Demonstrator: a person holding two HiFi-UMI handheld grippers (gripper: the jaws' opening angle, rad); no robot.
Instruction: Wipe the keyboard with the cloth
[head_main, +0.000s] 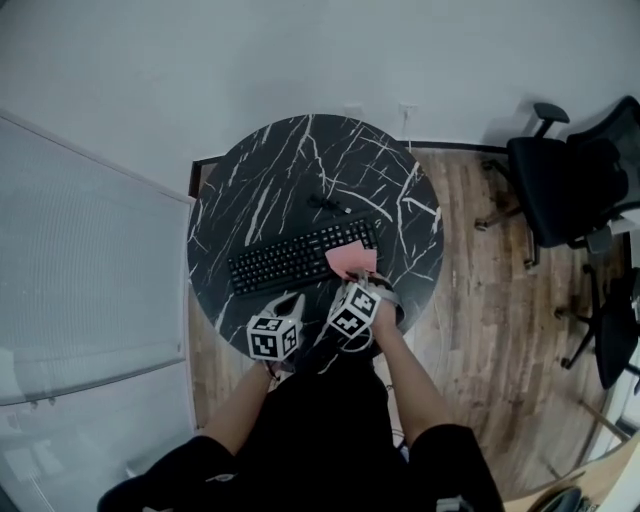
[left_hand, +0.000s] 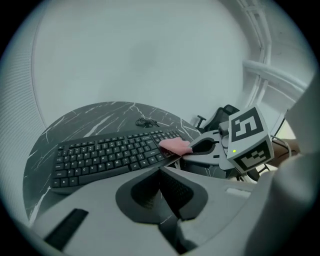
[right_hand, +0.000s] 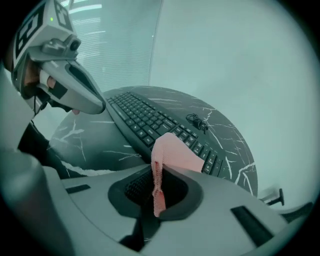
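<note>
A black keyboard (head_main: 300, 257) lies across the middle of the round black marble table (head_main: 260, 170). A pink cloth (head_main: 350, 260) rests on the keyboard's right end, and my right gripper (head_main: 361, 283) is shut on its near edge. In the right gripper view the cloth (right_hand: 172, 152) runs from between the jaws out onto the keys (right_hand: 145, 120). My left gripper (head_main: 291, 301) hovers near the keyboard's front edge, shut and holding nothing. Seen in the left gripper view, the keyboard (left_hand: 110, 155) lies ahead, with the cloth (left_hand: 175, 145) and the right gripper (left_hand: 189, 149) to the right.
A small black coiled cable (head_main: 328, 205) lies on the table behind the keyboard. Black office chairs (head_main: 570, 190) stand on the wooden floor at the right. A white wall runs behind the table and a pale panel (head_main: 80, 260) stands at the left.
</note>
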